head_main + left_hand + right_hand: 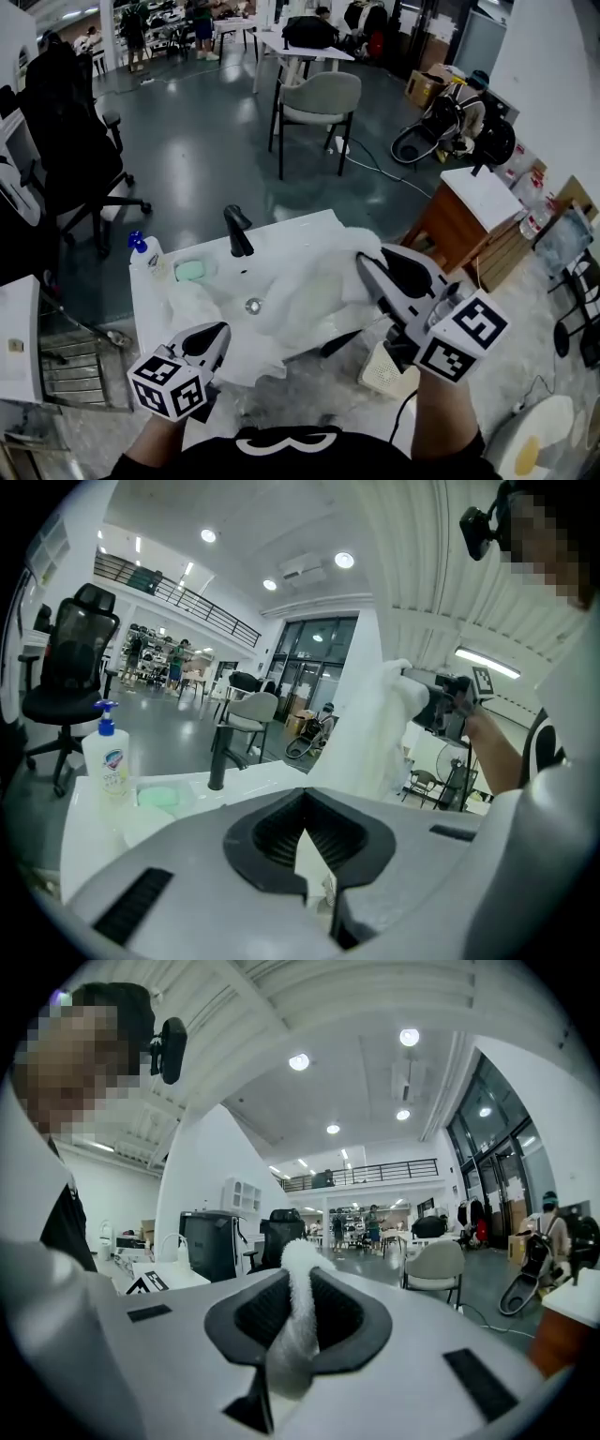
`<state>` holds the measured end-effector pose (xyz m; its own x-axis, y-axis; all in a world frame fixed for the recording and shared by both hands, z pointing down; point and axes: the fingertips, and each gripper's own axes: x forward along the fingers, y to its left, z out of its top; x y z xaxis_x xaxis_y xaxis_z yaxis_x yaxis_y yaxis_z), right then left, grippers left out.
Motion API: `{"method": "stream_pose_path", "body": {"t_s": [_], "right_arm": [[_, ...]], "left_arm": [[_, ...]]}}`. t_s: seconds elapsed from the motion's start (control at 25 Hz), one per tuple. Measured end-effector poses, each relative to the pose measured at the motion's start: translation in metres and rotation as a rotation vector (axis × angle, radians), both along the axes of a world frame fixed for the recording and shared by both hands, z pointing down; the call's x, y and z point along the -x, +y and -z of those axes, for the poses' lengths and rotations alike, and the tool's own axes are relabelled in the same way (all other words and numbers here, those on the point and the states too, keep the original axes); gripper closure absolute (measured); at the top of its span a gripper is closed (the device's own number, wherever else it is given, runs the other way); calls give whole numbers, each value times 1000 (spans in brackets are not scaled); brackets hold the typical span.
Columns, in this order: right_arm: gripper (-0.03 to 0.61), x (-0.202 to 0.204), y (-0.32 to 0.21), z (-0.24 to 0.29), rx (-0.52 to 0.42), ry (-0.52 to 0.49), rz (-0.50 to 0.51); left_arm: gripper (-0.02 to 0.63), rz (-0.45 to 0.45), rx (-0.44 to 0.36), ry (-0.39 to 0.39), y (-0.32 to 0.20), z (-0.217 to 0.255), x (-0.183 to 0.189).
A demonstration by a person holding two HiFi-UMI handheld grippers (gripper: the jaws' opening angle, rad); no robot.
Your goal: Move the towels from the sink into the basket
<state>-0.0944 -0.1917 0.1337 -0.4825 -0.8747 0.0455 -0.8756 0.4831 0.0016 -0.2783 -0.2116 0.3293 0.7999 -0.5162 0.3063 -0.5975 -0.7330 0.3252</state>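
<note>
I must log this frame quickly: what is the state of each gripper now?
Left gripper: closed, no towel seen in it.
Right gripper: closed on a white towel.

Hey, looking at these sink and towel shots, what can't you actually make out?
Head view: possible basket sits mostly behind the right claw; only a white perforated corner shows, contents unseen.
Head view: the held-up towel covers much of the sink, so how many towels remain is unclear.
Left gripper view: soap bottle label print too small to read.
Right gripper view: towel's lower end hidden under the claw's body.
</note>
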Motion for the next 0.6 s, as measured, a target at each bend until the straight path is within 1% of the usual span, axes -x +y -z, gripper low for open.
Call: {"method": "stream_pose_path", "body": {"t_s": [0.24,0.6], "right_arm": [[518,-65,40,41,-83,-22,-33],[518,-191,108,62,-136,-33,-166]], "left_arm": [[607,-53,-41,-12,27,25,-68],[607,-169,-49,-27,68,35,-190]]}}
